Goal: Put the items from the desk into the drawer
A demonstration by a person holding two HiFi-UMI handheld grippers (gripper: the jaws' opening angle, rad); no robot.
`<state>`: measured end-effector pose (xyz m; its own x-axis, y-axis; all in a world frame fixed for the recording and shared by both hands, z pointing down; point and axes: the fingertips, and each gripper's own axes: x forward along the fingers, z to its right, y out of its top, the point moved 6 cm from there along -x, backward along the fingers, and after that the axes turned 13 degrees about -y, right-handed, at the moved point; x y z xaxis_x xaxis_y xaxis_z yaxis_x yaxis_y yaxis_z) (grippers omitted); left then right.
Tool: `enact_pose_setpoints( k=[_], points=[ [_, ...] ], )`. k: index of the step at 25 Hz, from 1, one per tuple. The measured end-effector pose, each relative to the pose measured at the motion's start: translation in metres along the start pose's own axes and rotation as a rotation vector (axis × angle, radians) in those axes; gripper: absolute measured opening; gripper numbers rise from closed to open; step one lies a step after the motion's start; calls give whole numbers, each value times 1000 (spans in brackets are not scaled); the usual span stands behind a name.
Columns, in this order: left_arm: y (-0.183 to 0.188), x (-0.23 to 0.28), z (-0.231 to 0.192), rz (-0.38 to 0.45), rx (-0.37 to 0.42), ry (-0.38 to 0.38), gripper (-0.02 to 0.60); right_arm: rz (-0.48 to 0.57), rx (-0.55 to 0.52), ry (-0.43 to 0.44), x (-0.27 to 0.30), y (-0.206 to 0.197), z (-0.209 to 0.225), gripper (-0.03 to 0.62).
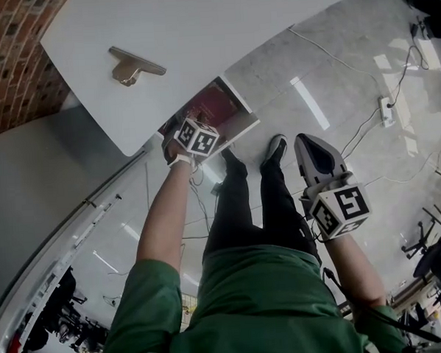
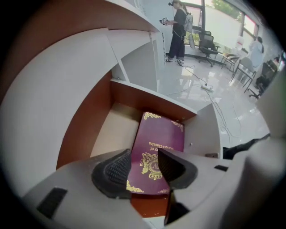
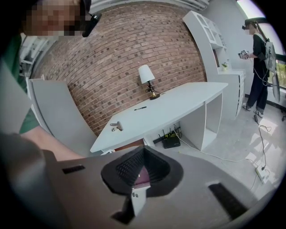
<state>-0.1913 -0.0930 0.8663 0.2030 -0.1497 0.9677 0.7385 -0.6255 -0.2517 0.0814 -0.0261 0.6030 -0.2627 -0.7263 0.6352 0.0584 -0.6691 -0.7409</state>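
A maroon book with gold print (image 2: 158, 141) lies flat in the open drawer (image 2: 206, 129) under the white desk (image 1: 198, 26). My left gripper (image 2: 145, 169) hovers just over the book's near end, jaws apart and nothing between them. In the head view this left gripper (image 1: 175, 131) reaches into the drawer (image 1: 243, 108), where the book (image 1: 211, 106) shows. My right gripper (image 1: 303, 144) hangs lower at the right, shut and empty, away from the desk. On the desk lie a metal clip (image 1: 134, 66) and a black pen (image 3: 140, 108).
A table lamp (image 3: 147, 77) stands at the desk's back against the brick wall (image 3: 116, 58). A router (image 3: 170, 141) and cables sit on the floor under the desk. White shelving (image 3: 210, 31) stands to the right, with a person (image 3: 261, 67) beside it.
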Motion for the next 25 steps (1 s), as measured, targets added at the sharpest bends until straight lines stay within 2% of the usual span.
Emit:
enact_pose_setpoints(
  k=[4, 8, 10, 14, 18, 25],
  points=[
    [6, -25, 21, 61, -41, -45, 176, 33, -14, 11, -4, 15, -4, 3],
    [32, -69, 55, 157, 4, -123, 175, 59, -42, 23, -9, 30, -5, 3],
    [52, -101, 65, 256, 10, -138, 166, 80, -56, 25, -10, 39, -5, 3],
    [99, -180, 76, 512, -28, -151, 80, 139, -51, 34, -22, 61, -4, 3],
    [140, -254, 64, 708, -47, -105, 23, 218, -52, 21, -35, 96, -2, 3],
    [183, -383, 46, 930, 29, 26, 9, 386, -143, -43, -75, 166, 9, 3]
  ],
)
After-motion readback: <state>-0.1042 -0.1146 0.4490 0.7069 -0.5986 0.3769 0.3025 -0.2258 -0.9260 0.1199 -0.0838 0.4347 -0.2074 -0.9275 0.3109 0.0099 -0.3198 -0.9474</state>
